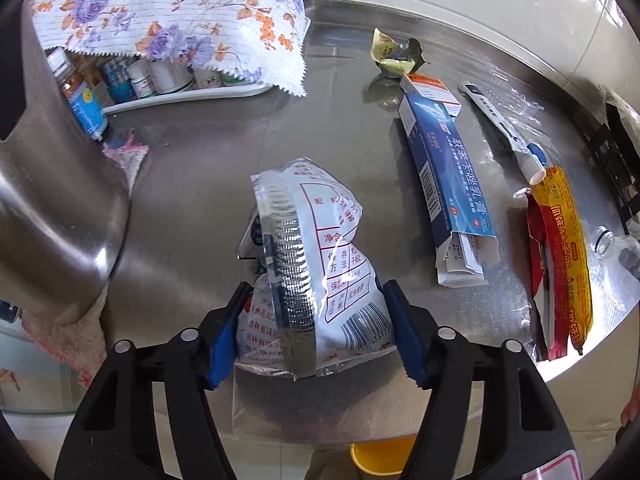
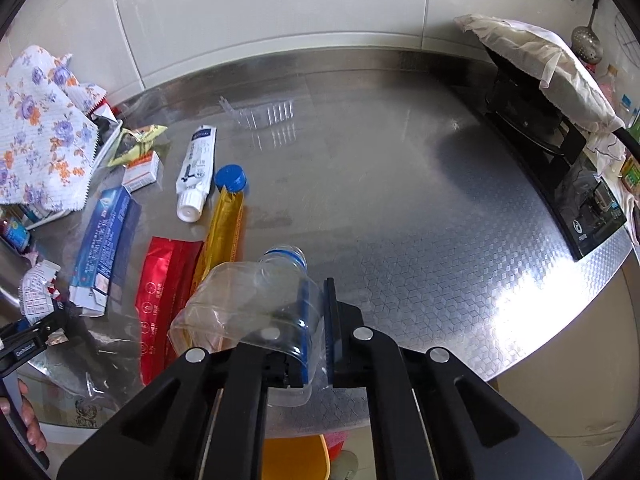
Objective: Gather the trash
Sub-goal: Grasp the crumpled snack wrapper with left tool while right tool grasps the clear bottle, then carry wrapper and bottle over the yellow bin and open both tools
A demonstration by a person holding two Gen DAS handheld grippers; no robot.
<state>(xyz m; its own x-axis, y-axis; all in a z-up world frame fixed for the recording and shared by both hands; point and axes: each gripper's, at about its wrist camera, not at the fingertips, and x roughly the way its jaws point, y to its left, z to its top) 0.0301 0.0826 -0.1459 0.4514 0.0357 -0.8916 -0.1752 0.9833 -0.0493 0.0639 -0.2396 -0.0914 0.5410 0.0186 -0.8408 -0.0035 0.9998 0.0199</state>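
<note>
Two grippers, both busy at the steel counter (image 1: 192, 184). Left wrist view first: the left gripper (image 1: 316, 332) has its blue pads (image 1: 222, 344) pressed against both sides of a crumpled white foil snack bag (image 1: 308, 256), red print and a barcode facing up, and the bag sits dead centre. At two o'clock from the bag lies an opened blue toothpaste box (image 1: 448, 184), flap gaping toward the counter's near edge. At three o'clock, red and yellow wrappers (image 1: 560, 264) lie side by side. A white tube (image 1: 504, 128) with its cap end toward the wrappers sits beyond the box, and a crumpled yellow-green wrapper (image 1: 394, 54) rests at one o'clock. At eleven o'clock a floral cloth (image 1: 168, 16) drapes over a tray of small bottles (image 1: 148, 80).

Over to the right wrist view: the right gripper (image 2: 316, 332) is pinched tight on the thin wall of a squashed clear plastic bottle (image 2: 248, 300), whose open neck points to twelve o'clock. At nine o'clock the red wrapper (image 2: 160, 300) lies flat; a loose blue cap (image 2: 230, 178) sits at eleven o'clock, beside the white tube (image 2: 196, 172). At two o'clock stands a black stove (image 2: 560, 148) under a pale cloth (image 2: 532, 56).
</note>
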